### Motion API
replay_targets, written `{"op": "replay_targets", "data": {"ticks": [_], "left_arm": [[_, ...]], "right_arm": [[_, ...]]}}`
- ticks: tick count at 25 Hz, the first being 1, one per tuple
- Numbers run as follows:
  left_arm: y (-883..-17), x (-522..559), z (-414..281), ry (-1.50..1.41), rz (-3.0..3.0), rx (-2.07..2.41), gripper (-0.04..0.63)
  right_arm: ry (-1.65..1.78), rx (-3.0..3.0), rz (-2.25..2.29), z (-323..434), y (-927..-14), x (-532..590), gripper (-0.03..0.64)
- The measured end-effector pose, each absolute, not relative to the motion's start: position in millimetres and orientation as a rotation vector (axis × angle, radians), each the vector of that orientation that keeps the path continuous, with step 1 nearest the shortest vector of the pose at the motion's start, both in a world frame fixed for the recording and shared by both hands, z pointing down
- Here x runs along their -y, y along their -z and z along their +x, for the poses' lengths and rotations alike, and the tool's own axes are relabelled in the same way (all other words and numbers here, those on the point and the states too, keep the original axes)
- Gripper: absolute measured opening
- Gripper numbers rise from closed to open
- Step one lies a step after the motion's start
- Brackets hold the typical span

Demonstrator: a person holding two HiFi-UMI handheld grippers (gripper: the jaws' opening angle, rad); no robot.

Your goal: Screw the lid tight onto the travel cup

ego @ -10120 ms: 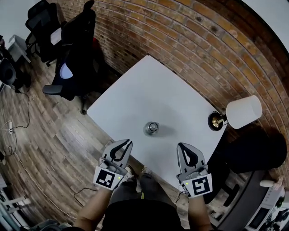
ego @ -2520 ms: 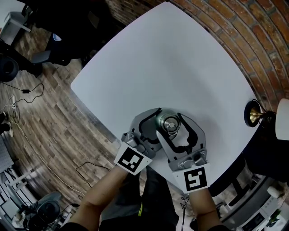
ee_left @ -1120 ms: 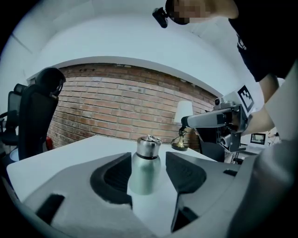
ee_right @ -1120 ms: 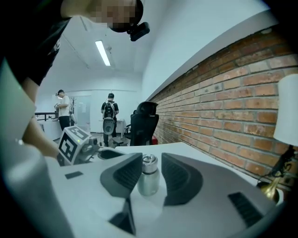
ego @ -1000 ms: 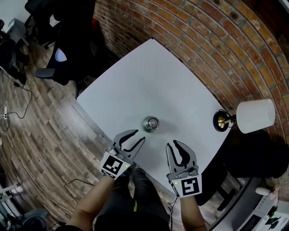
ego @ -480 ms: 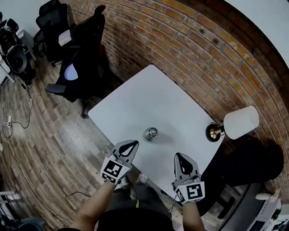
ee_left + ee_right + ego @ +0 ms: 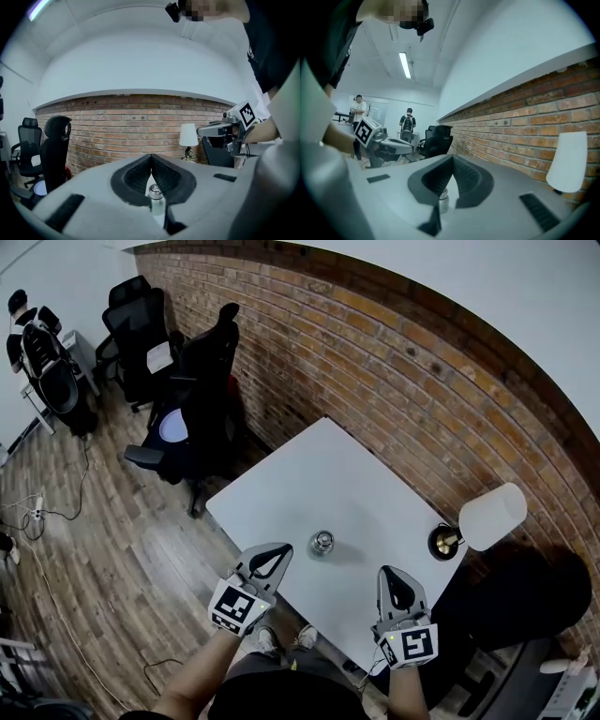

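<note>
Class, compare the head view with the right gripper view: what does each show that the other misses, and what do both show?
Only the head view: the marker cube on the right gripper and the person's shoes. Only the right gripper view: two people far off and a ceiling light strip. Both: the travel cup on the white table, the lamp, the brick wall, black chairs, the left gripper.

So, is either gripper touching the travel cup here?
Apart. The head view shows bare table between the travel cup and both the left gripper and the right gripper, each shut and empty.
</note>
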State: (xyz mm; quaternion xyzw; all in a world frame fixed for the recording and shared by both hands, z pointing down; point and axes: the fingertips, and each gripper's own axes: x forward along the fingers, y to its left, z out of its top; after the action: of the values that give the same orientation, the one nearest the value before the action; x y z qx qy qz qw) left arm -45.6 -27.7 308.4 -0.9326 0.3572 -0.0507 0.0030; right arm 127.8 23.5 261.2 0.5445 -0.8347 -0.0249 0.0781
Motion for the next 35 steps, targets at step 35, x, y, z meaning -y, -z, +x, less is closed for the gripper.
{"op": "replay_targets", "data": {"ticks": [35], "left_arm": [[-178.2, -25.0, -116.3, -0.096, -2.738, -1.374, 0.023]], "right_arm": [[0.115, 2.468, 1.822, 182.1, -201.6, -37.4, 0.014]]}}
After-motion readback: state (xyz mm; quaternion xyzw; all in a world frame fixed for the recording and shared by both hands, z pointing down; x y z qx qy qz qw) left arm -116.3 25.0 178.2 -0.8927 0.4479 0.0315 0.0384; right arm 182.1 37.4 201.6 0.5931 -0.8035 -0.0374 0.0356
